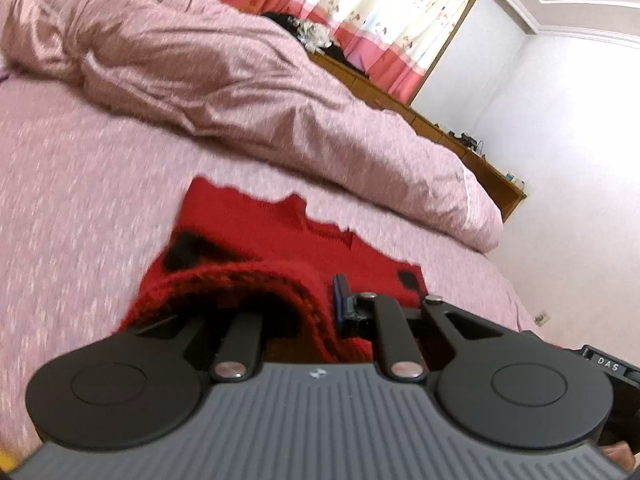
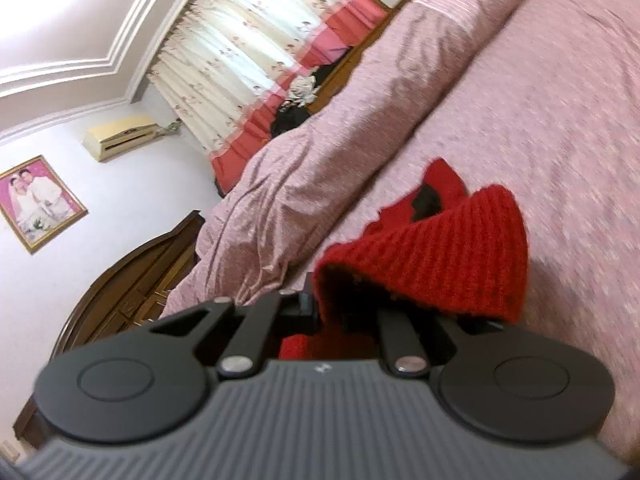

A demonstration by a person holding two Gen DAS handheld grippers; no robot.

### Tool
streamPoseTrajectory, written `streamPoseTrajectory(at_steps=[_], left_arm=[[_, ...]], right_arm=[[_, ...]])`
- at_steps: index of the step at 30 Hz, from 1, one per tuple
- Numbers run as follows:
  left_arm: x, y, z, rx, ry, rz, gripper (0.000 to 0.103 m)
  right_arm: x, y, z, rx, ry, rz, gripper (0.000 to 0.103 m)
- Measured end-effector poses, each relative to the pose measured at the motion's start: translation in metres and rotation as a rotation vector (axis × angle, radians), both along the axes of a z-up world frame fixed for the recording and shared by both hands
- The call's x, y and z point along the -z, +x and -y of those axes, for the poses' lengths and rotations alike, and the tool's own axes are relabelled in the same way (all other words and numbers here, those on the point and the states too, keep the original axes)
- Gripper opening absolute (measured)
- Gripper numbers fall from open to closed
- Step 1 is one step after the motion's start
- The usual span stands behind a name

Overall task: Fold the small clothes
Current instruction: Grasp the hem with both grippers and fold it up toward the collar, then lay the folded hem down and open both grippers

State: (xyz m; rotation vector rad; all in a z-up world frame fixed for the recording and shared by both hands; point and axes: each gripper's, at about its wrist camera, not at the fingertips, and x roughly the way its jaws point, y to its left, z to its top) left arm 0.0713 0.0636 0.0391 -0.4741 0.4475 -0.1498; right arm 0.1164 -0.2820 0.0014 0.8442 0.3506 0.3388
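Ribbed hem of the red knit sweater drapes over the left gripper; the body lies on the pink bedspread toward 12 o'clock. Right gripper carries another hem portion at 1 o'clock. Jaw closure on either tool cannot be determined. Knit appears soft, light, stretchy; grip at hem corners.

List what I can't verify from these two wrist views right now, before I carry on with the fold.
- Left wrist view: the left gripper jaws' grip point is buried under the lifted ribbed edge of the red sweater; one fingertip is hidden.
- Right wrist view: the right gripper jaws' tips are covered by the raised knit; closure is unclear.
- Both views: motion blur smears the pink bedspread and the sweater's black patches.
- Sweater's near part: hidden behind the gripper bodies.
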Motion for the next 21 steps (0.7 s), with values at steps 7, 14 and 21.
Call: streamPoseTrajectory(at_steps=[7,14,21], left_arm=[[-0.03,0.061,0.001,-0.015,0.023,0.056,0.017],[-0.034,0.152,-0.003,-0.042,0.024,0.021,0.017],[0.016,0.255,-0.006,-0.039,0.067,-0.133,0.017]], right_arm=[[-0.024,0.054,-0.002,0.003,-0.026,0.062,0.013],[-0.033,0.128,-0.01,0.006,-0.091,0.074,0.012],[-0.001,0.208,-0.027,0.005,-0.216,-0.023,0.015]])
